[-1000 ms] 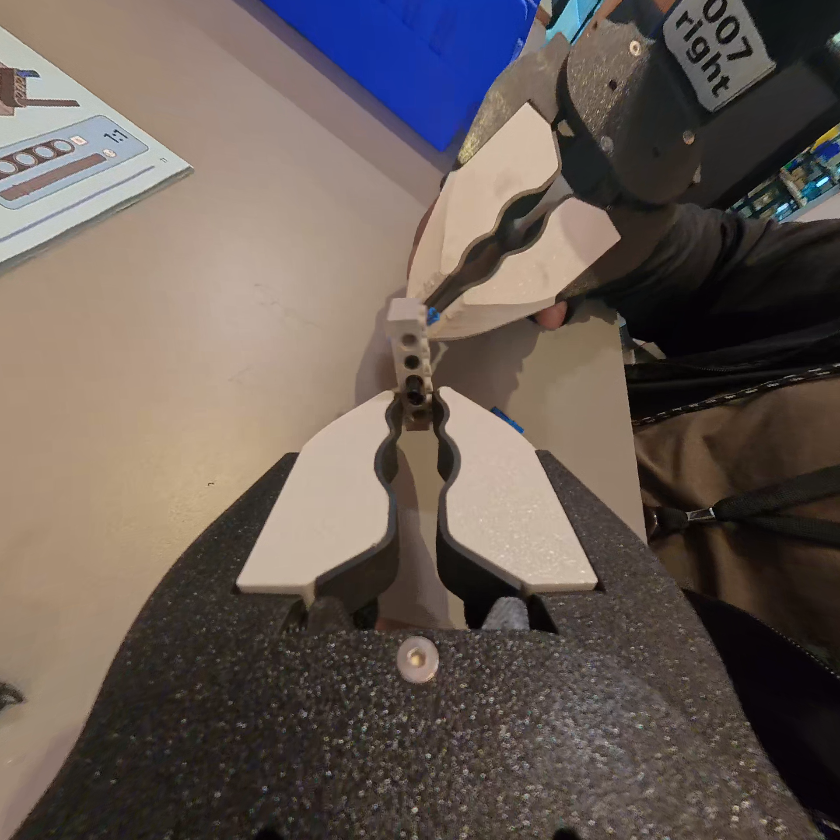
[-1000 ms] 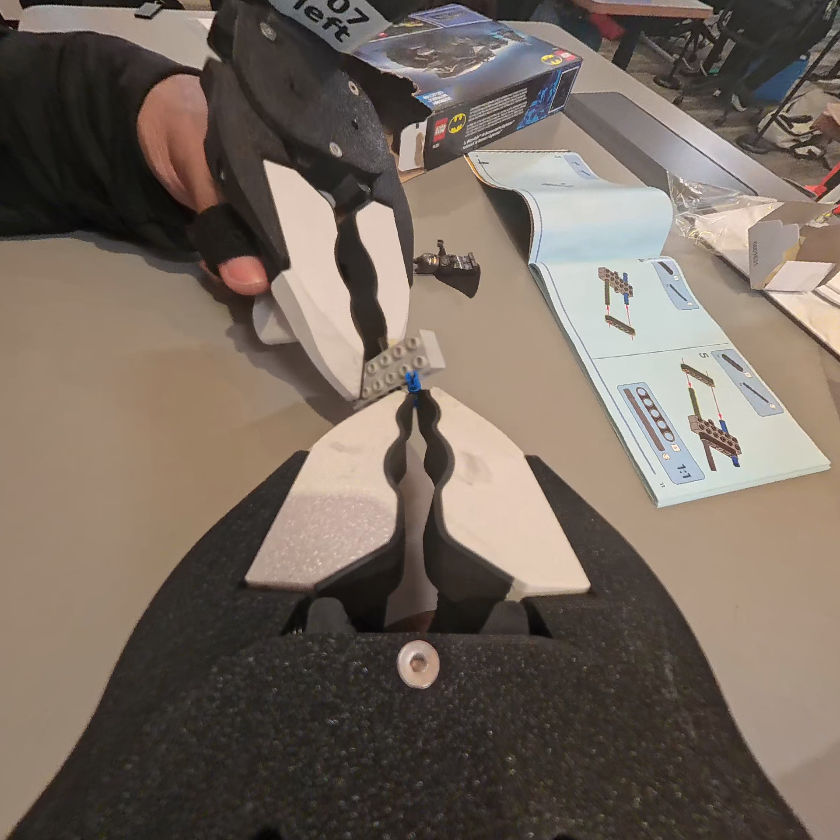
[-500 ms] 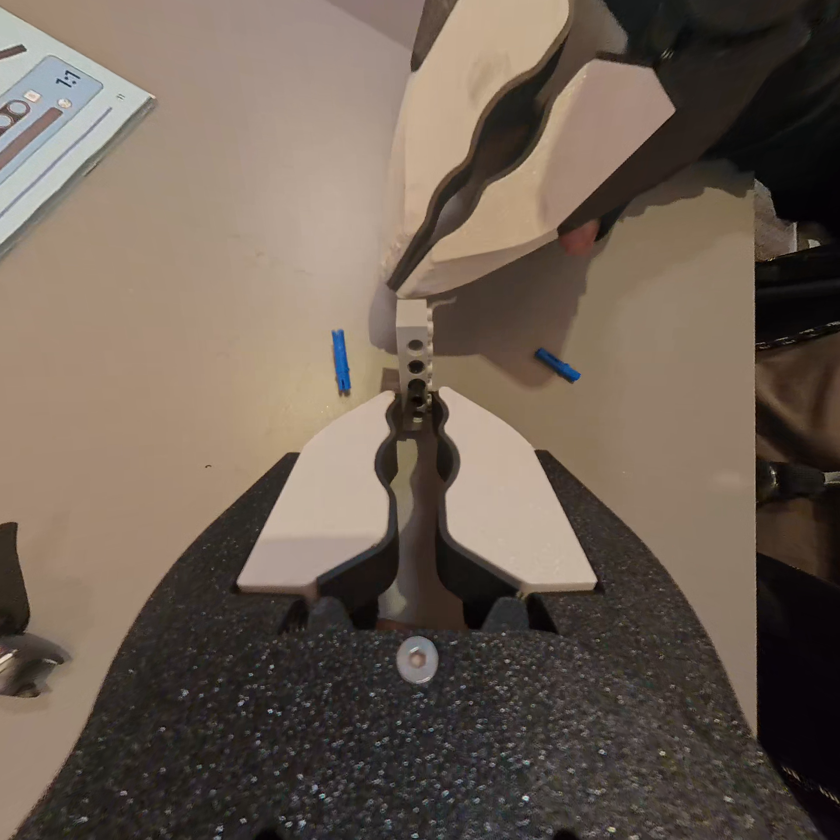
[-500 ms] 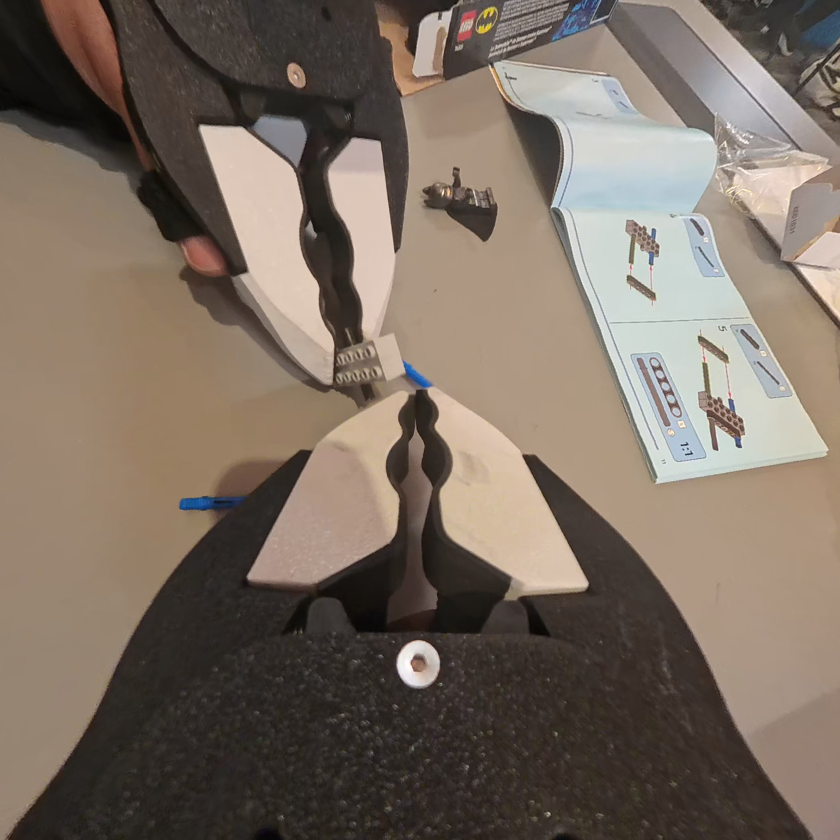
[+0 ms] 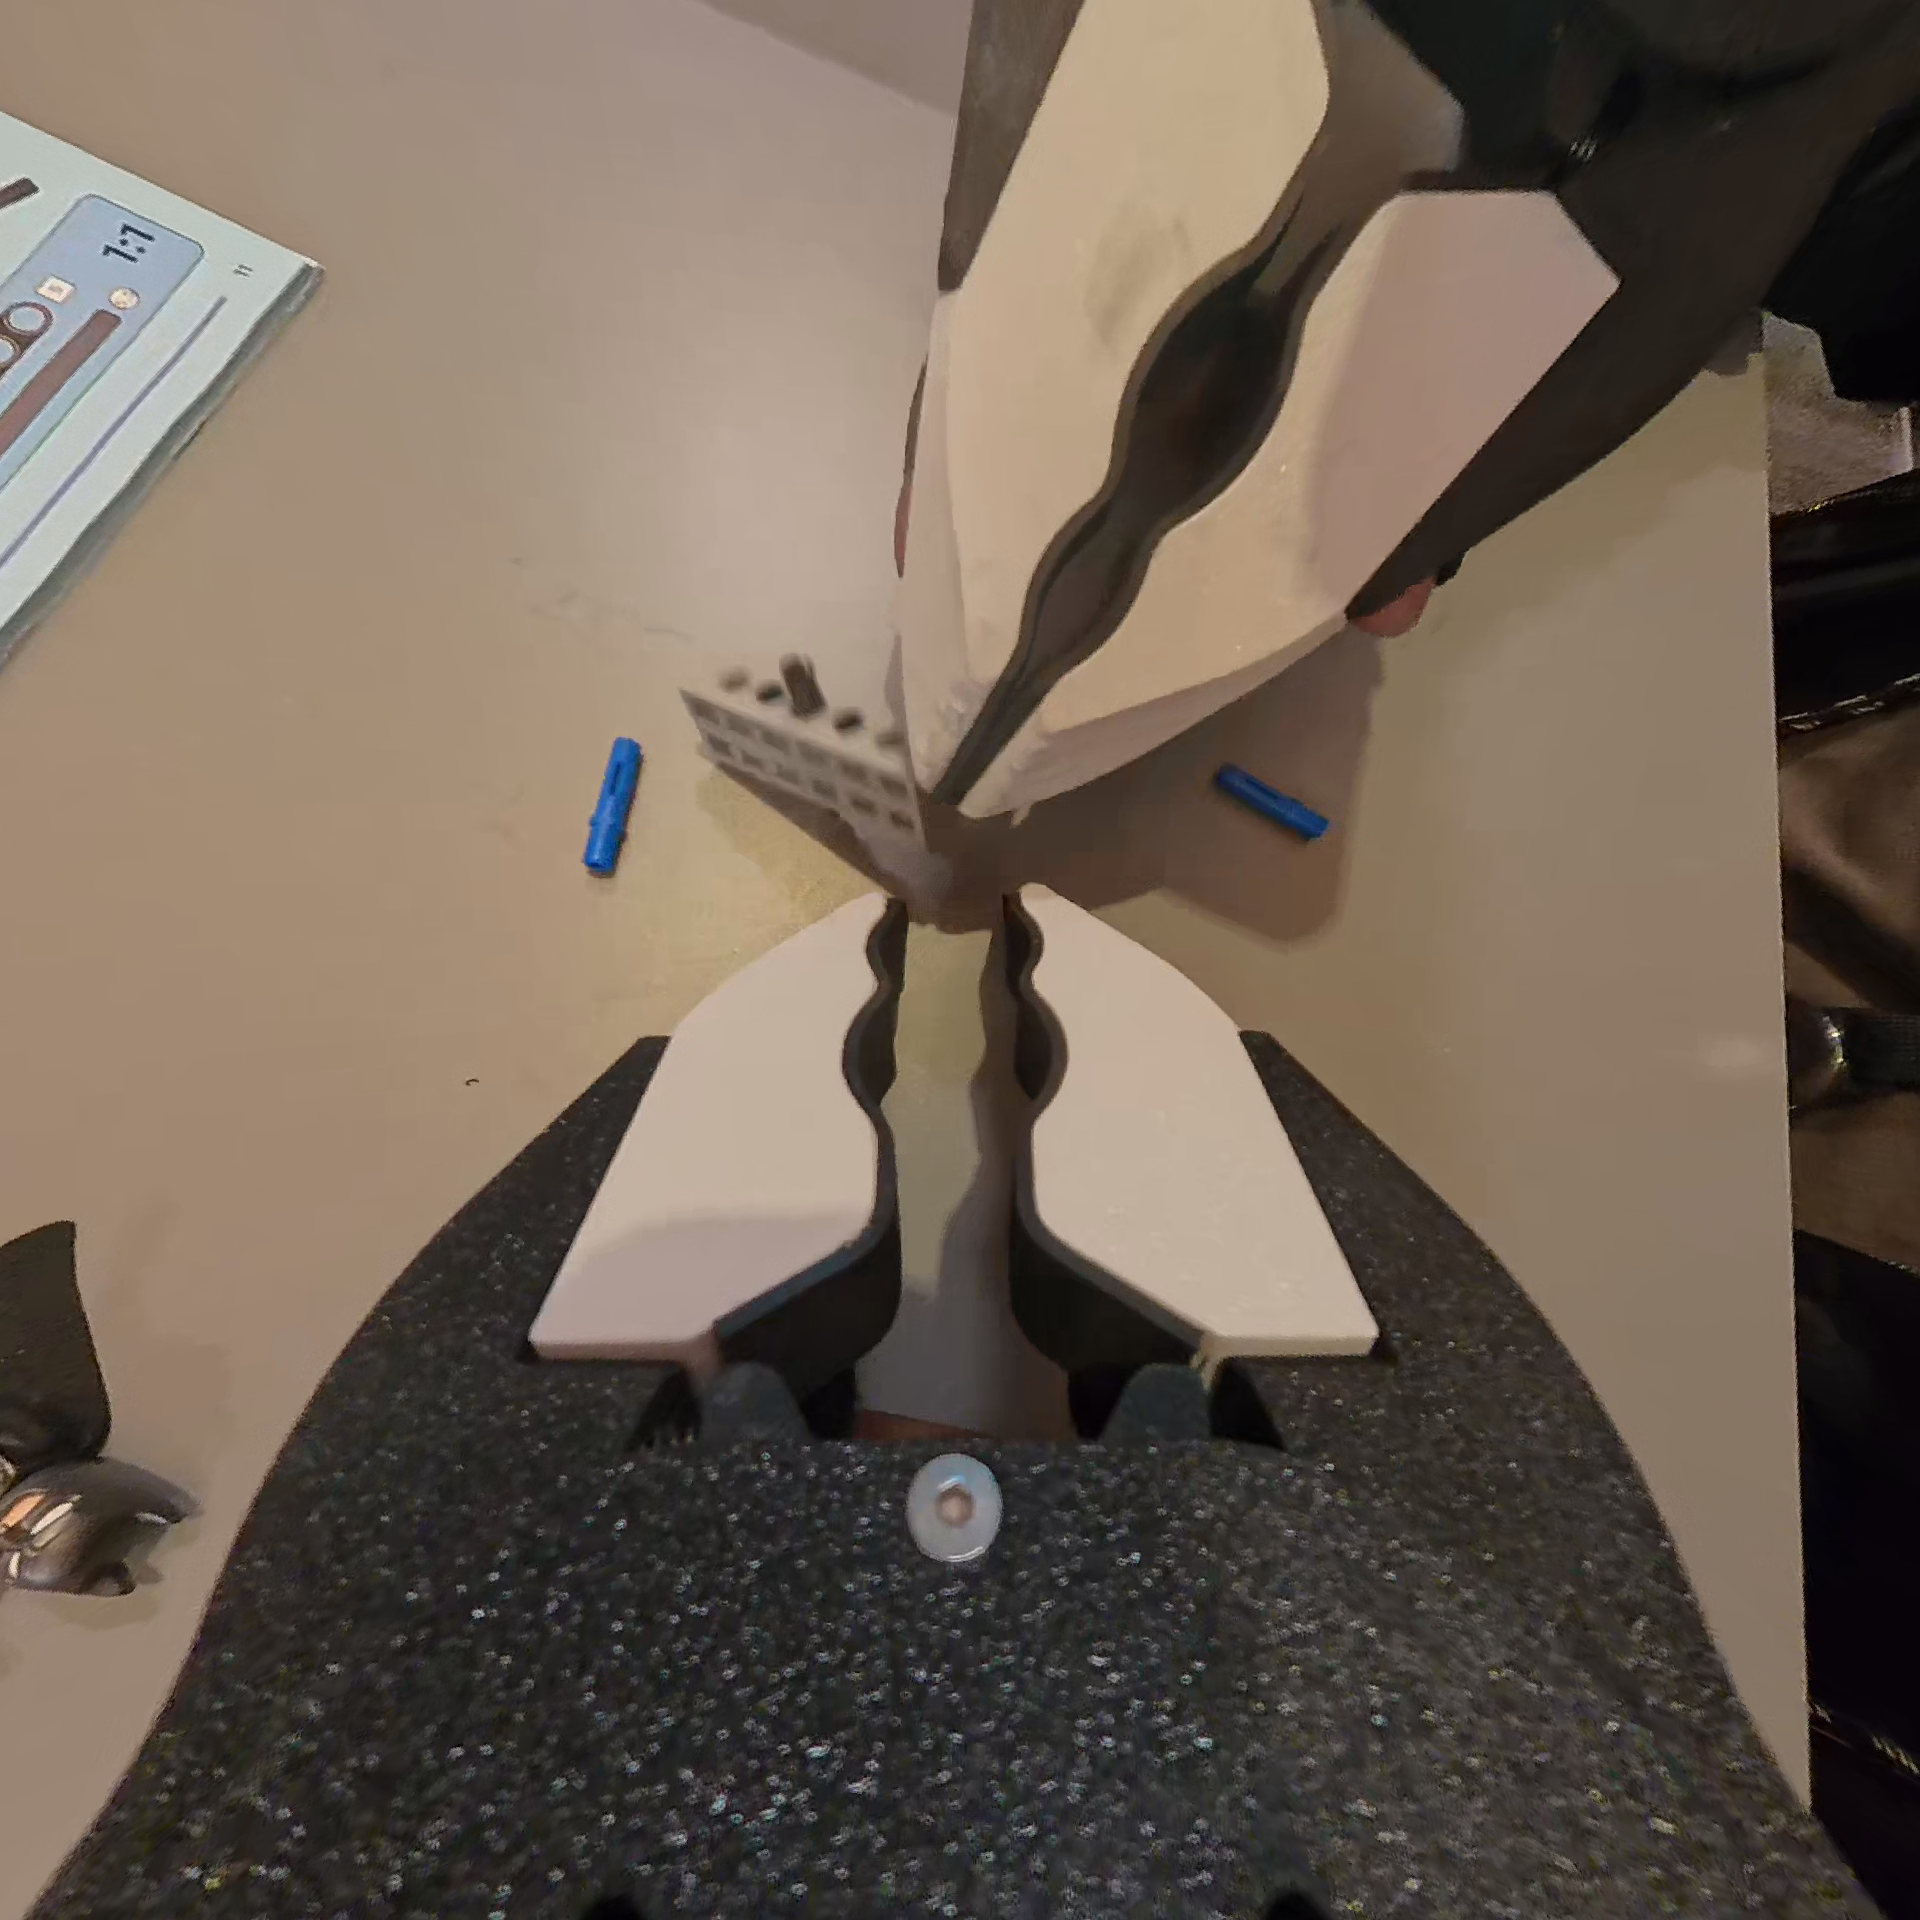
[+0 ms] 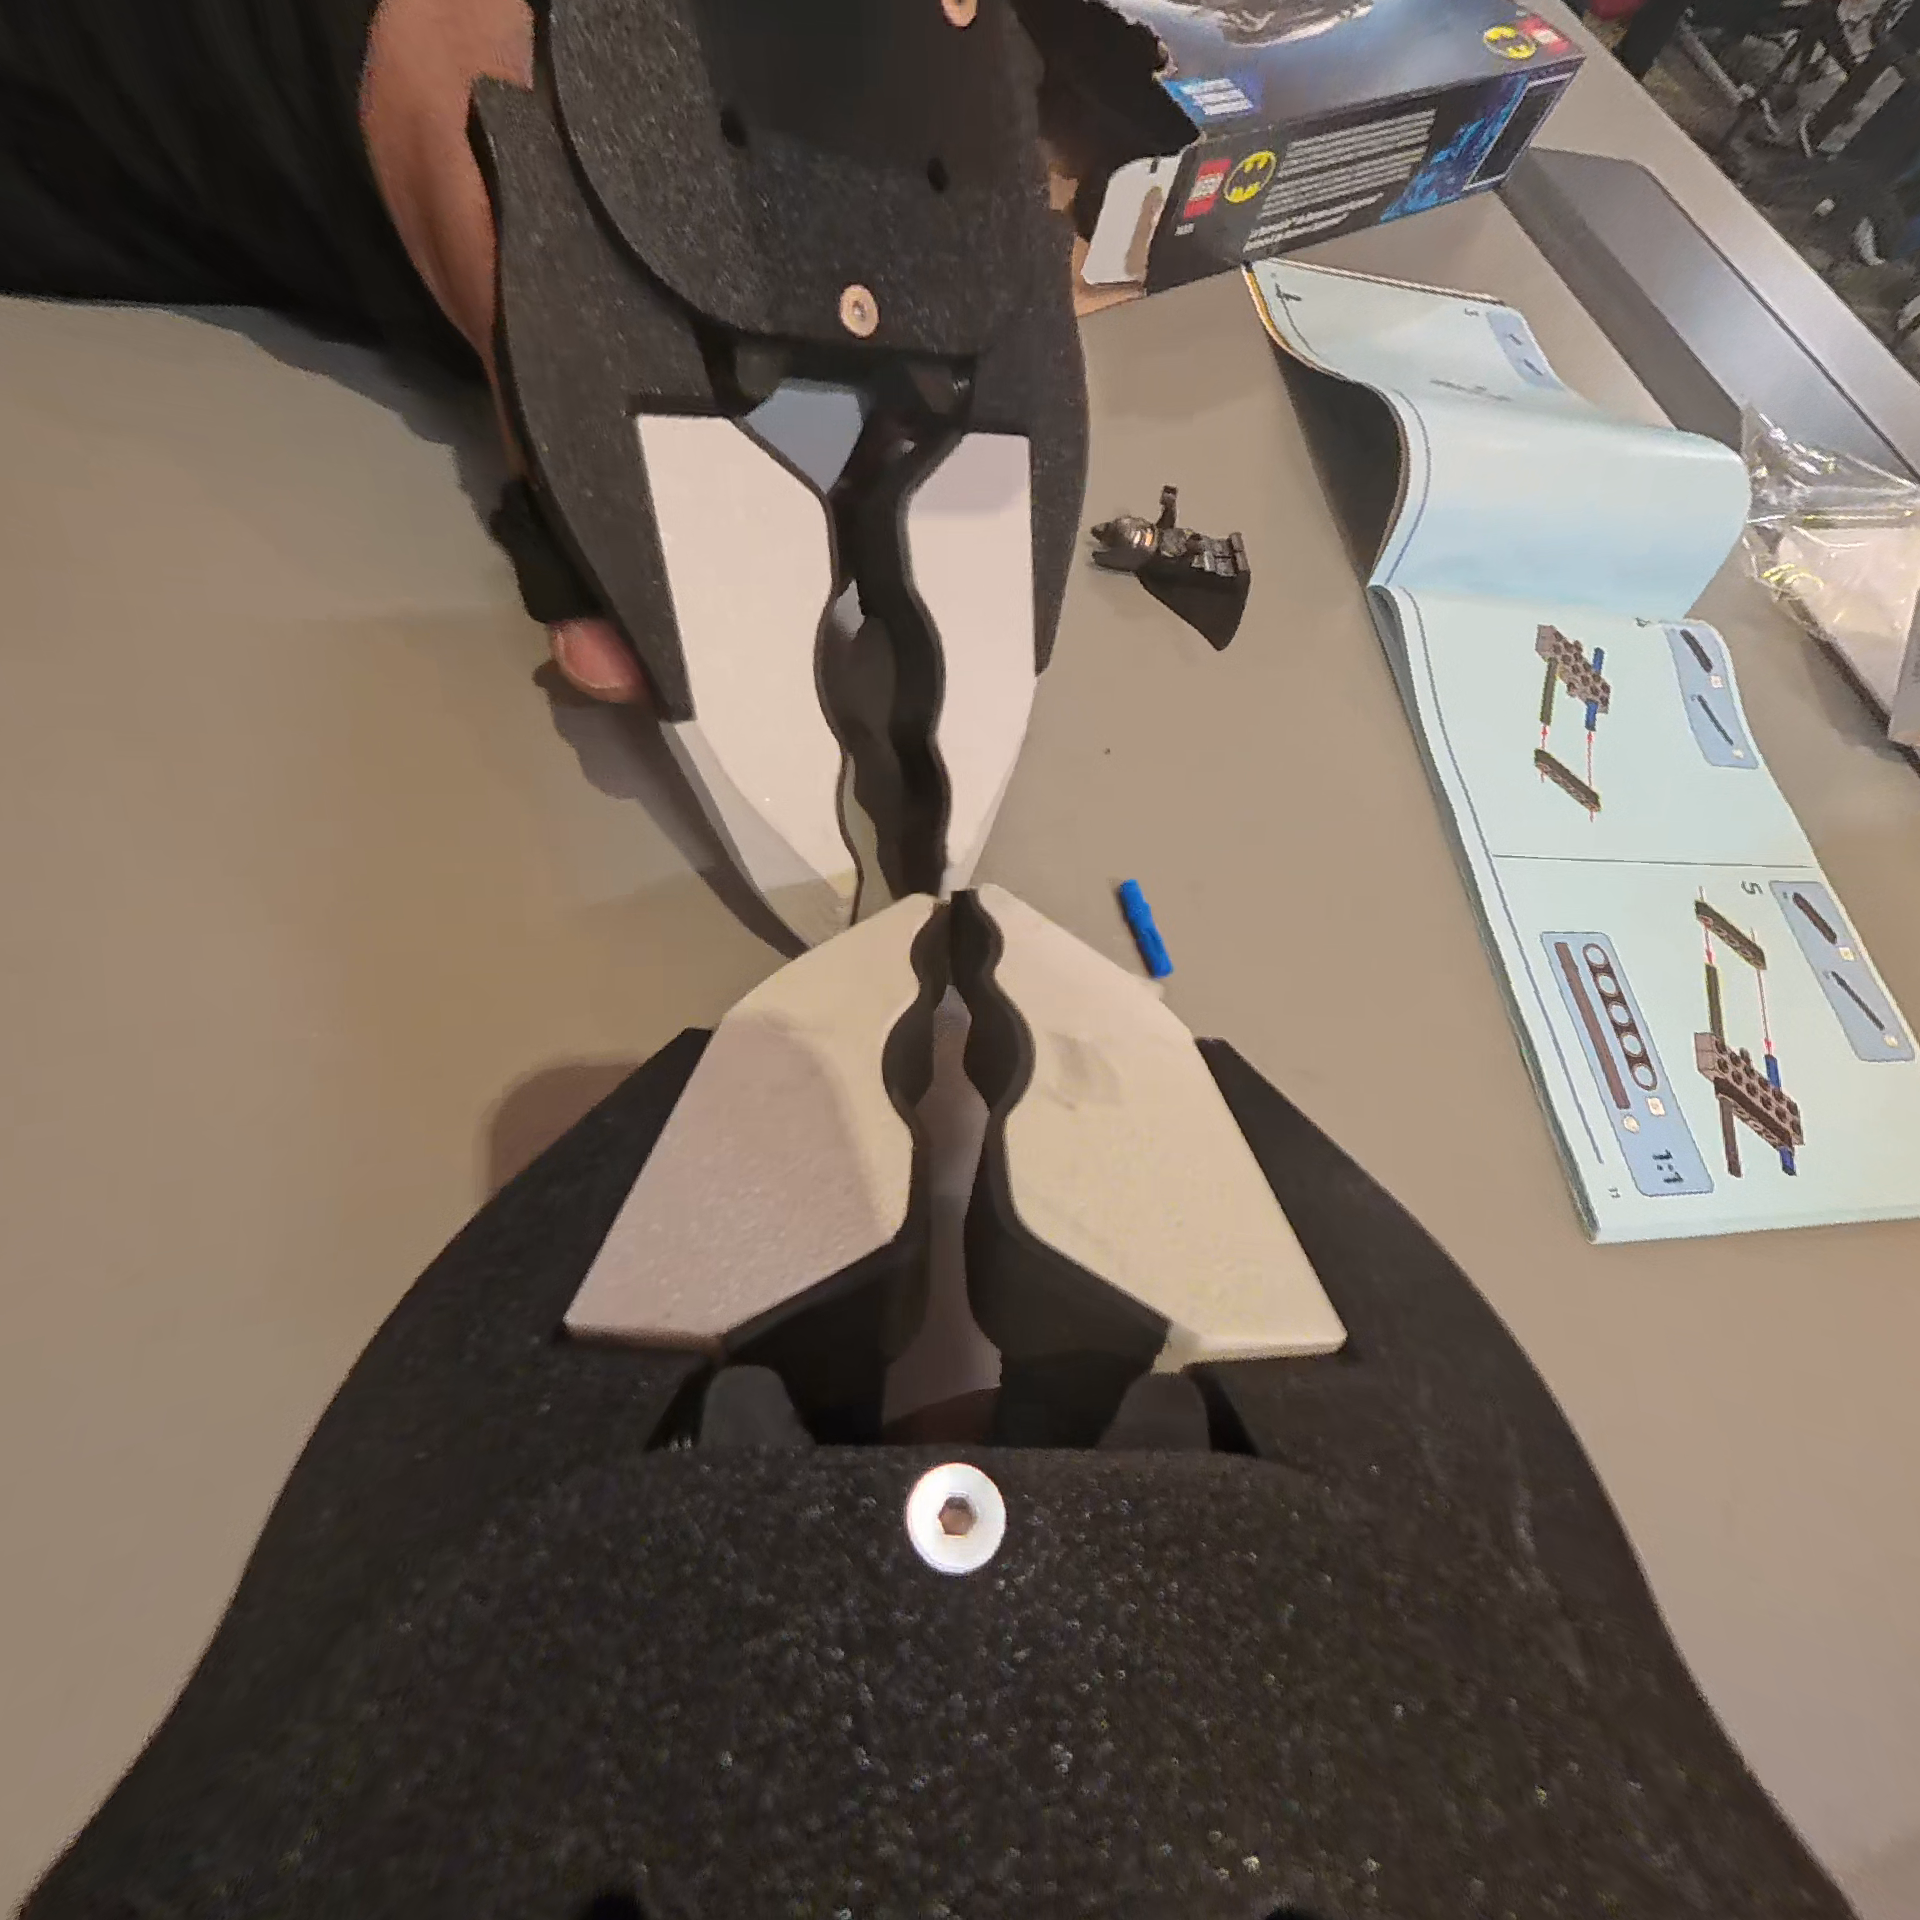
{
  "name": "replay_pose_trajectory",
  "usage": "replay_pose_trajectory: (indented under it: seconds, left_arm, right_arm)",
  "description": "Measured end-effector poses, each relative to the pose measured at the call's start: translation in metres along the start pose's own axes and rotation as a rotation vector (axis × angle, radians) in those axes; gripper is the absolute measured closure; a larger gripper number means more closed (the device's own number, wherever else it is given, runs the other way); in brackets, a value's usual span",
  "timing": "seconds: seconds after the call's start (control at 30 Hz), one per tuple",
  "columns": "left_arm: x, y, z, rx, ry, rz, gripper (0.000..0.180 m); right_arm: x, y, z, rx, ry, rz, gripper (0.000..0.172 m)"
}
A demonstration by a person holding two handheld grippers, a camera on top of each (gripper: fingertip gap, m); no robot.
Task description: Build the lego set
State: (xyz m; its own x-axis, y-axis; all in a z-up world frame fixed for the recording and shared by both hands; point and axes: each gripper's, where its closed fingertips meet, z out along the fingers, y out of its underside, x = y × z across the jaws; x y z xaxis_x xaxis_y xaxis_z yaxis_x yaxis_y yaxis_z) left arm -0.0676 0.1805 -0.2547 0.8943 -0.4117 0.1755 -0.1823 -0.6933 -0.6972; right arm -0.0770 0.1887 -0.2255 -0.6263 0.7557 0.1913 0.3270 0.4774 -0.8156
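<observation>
both cams ride their own gripper looking forward along the fingers, tilted down at the table (image 5: 364, 644) from close up, the two views face each other nearly head-on, each catching the opposite gripper, shared bits are the tabletop, booklet (image 6: 1662, 831), blue pin (image 6: 1145, 928)

Grey-beige table (image 6: 260, 935), 2 blue pins (image 5: 611, 803) (image 5: 1271, 801), open instruction booklet (image 6: 1662, 831), dark minifigure (image 6: 1174, 551), torn box (image 6: 1351, 135), clear plastic bag (image 6: 1839, 520)
</observation>
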Motion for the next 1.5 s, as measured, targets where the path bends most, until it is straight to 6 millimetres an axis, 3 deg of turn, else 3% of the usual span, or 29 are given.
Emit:
replay_pose_trajectory:
  seconds: [0.17, 0.33, 0.43, 0.63, 0.87, 0.93, 1.07, 1.3, 1.5]
  left_arm:
    - [-0.005, 0.004, -0.001, -0.023, -0.042, 0.022, 0.159]
    - [-0.017, -0.002, -0.009, 0.025, -0.088, -0.014, 0.153]
    - [-0.022, -0.005, -0.010, 0.040, -0.115, -0.017, 0.151]
    - [-0.026, -0.006, -0.006, 0.036, -0.149, -0.005, 0.149]
    - [-0.028, -0.013, -0.009, 0.087, -0.145, -0.015, 0.149]
    - [-0.029, -0.014, -0.010, 0.102, -0.132, -0.031, 0.149]
    - [-0.034, -0.019, -0.016, 0.155, -0.105, -0.105, 0.148]
    - [-0.039, -0.033, -0.033, 0.331, 0.074, -0.326, 0.141]
    - [-0.025, -0.035, -0.031, 0.330, 0.126, -0.283, 0.156]
  right_arm:
    - [0.005, 0.008, -0.002, -0.043, 0.033, -0.025, 0.171]
    - [0.031, 0.020, -0.017, -0.075, 0.112, 0.009, 0.167]
    - [0.044, 0.033, -0.025, -0.125, 0.138, 0.069, 0.156]
    - [0.040, 0.046, -0.015, -0.182, 0.049, 0.146, 0.114]
    - [0.042, 0.050, 0.000, -0.296, 0.030, 0.148, 0.109]
    - [0.042, 0.049, 0.002, -0.304, 0.029, 0.155, 0.122]
    - [0.042, 0.039, 0.006, -0.244, 0.068, 0.033, 0.122]
    - [0.030, -0.005, 0.004, -0.021, 0.218, -0.323, 0.122]
    - [0.019, -0.017, 0.007, -0.002, 0.318, -0.533, 0.122]
